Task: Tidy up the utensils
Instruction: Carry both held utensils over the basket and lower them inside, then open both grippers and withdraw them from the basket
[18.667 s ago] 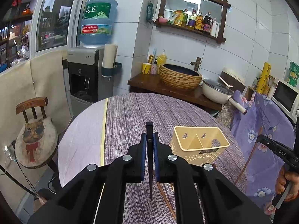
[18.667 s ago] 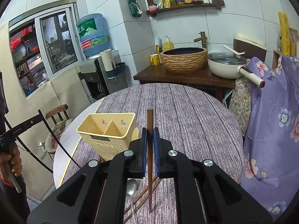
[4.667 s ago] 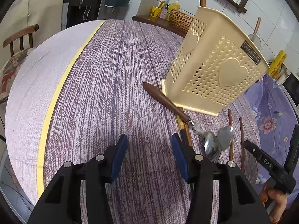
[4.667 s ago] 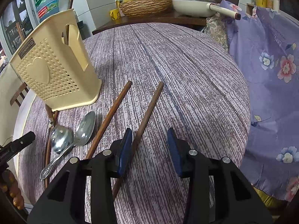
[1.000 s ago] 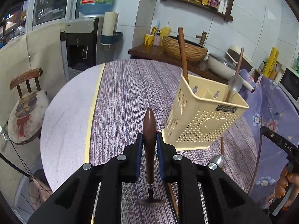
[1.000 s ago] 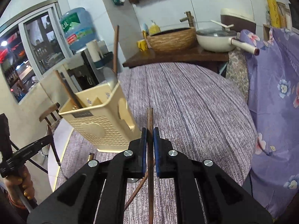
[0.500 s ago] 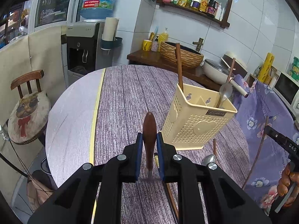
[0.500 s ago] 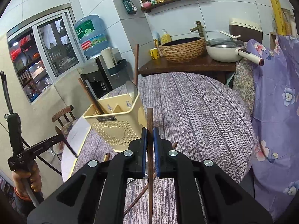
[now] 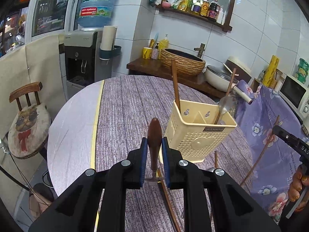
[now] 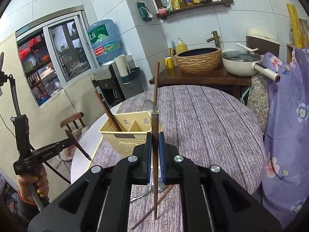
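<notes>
Left wrist: left tongs point(image 9: 154, 145) grasping wooden-handled utensil point(image 9: 154, 135), right tongs point(image 10: 154, 141) clenched on chopstick point(image 10: 155, 164)

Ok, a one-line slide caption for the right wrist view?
Right tool shut on a chopstick above the table, cream utensil holder just ahead.

A cream perforated utensil caddy point(image 9: 199, 133) stood upright near the middle of the round bench, divided into compartments. A dark wooden chopstick point(image 9: 175, 83) leaned in its left compartment; a metal spoon point(image 9: 225, 104) with a wooden handle stood bowl-up in the right one. A wooden-handled utensil point(image 9: 154, 135) was held upright off the bench, and a brown chopstick point(image 10: 155, 135) likewise. Another chopstick point(image 10: 152, 210) and spoon point(image 10: 146, 193) lay near the bench's near edge.
</notes>
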The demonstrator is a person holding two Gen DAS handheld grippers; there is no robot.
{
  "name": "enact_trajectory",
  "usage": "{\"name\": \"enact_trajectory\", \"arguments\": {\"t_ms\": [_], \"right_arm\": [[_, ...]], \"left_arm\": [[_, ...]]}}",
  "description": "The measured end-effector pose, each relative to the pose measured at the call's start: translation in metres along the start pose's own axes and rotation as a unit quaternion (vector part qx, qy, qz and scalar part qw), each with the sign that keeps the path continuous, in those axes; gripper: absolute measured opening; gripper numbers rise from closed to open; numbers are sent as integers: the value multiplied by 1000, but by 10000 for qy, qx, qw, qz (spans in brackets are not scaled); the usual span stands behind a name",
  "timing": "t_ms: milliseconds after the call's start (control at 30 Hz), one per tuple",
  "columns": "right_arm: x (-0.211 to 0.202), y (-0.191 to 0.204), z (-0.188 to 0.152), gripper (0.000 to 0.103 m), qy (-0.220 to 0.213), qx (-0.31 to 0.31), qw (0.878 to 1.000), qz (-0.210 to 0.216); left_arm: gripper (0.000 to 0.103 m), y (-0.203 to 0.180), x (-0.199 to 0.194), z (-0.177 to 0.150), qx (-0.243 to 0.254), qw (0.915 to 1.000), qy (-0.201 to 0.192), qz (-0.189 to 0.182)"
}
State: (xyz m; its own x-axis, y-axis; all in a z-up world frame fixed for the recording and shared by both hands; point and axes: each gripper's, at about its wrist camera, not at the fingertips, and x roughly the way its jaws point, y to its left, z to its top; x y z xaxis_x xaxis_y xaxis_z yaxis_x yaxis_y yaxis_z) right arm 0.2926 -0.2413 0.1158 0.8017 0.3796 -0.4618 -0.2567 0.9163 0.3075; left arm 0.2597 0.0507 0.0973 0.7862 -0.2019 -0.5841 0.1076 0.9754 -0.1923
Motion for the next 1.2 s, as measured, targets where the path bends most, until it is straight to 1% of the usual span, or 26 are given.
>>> {"name": "enact_trajectory", "arguments": {"t_ms": [133,200,300,400,467,533,600,667,733,833,900,967,1033,1200], "right_arm": [[-1,11,22,8,-74,-94,9999,111],[-7,20,40,8,-211,-177,9994,194],[-17,33,67,8,-451,-307,9982,249],[-26,45,100,8,-756,-313,9962,300],[-29,53,122,8,-970,-288,9944,301],[-30,62,140,8,-1190,-363,9920,212],[-26,68,148,8,-1321,-433,9902,90],[-15,70,149,8,-1369,-444,9896,40],[-3,70,142,8,-1392,-474,9891,-63],[19,68,125,8,-1350,-563,9889,-268],[32,64,116,8,-1305,-564,9893,-316],[48,61,106,8,-1111,-576,9915,-358],[58,59,95,8,-1011,-583,9923,-411],[81,52,72,8,-730,-534,9947,-497]], "left_arm": [[16,-9,-12,18,80,9997,-65,-238],[16,-17,-23,30,211,9991,-220,-295],[16,-35,-47,58,400,9968,-538,-434],[16,-53,-58,84,530,9945,-763,-492],[16,-67,-59,100,592,9935,-858,-469],[16,-77,-53,111,610,9932,-905,-416],[16,-82,-38,117,566,9943,-804,-400],[16,-82,-22,114,481,9957,-695,-381],[16,-81,-2,108,390,9973,-528,-335],[16,-75,21,96,306,9988,-287,-265],[16,-72,30,89,242,9992,-170,-263],[16,-70,38,82,241,9994,-111,-210],[16,-71,43,73,290,9994,-90,-138],[16,-73,61,55,384,9991,132,-82]]}}
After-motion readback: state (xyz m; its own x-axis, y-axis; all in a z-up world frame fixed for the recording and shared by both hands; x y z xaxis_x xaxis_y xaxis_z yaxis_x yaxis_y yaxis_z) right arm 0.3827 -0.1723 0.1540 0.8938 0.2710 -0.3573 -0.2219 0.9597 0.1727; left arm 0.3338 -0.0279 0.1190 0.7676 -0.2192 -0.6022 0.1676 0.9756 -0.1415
